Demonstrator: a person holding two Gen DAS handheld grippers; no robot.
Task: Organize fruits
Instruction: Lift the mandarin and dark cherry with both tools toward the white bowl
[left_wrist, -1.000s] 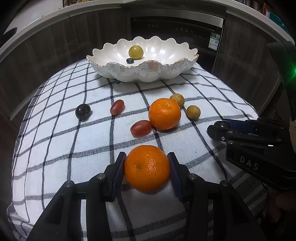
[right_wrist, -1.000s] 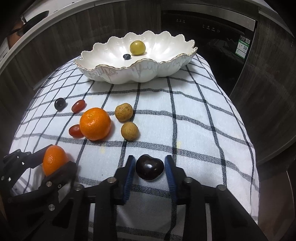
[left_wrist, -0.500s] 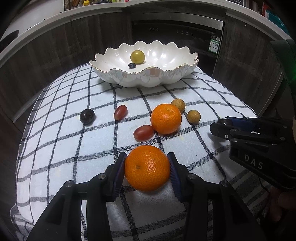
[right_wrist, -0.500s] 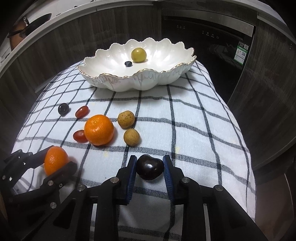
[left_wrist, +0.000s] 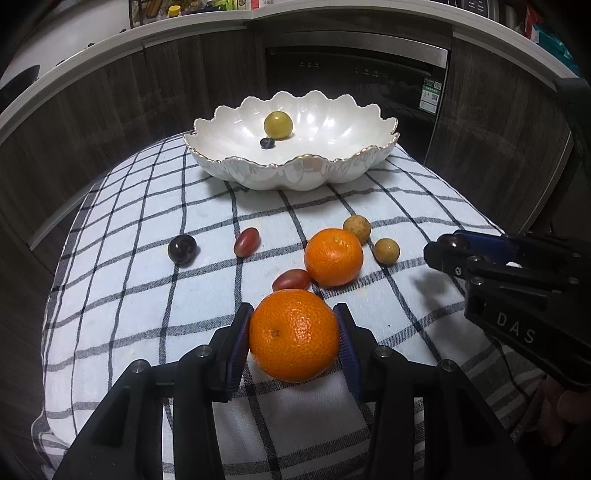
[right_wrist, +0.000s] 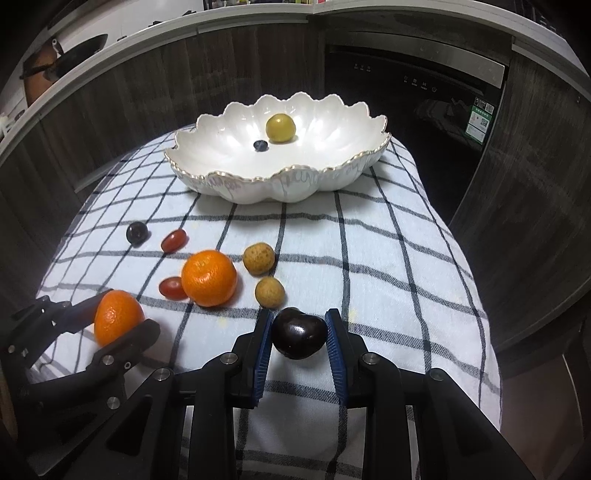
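- The left gripper (left_wrist: 294, 334) pinches a mandarin (left_wrist: 294, 335) across its widest part, both pads flat on the peel, which looks like a hold meant for carrying it over to the bowl
- The right gripper (right_wrist: 298, 333) is clamped on a dark cherry (right_wrist: 298, 333); the grip sits side to side (probably so the round fruit cannot roll out forward)
- On the checked cloth (right_wrist: 388, 266) just beyond lie a second mandarin (right_wrist: 209, 277), two brown longans (right_wrist: 259, 258) touching or nearly touching it, two red grape tomatoes (right_wrist: 173, 287) and another dark cherry (right_wrist: 137, 232), loose and apart, so judged not yet sorted
- Farthest, the white scalloped bowl (right_wrist: 258, 186) holds a yellow-green round fruit (right_wrist: 280, 127) and a small blueberry (right_wrist: 260, 145), the likely target for both held fruits
- Whether the held fruits touch the cloth cannot be told; the undersides are hidden, and the cloth's near edge is cut off by the gripper bodies
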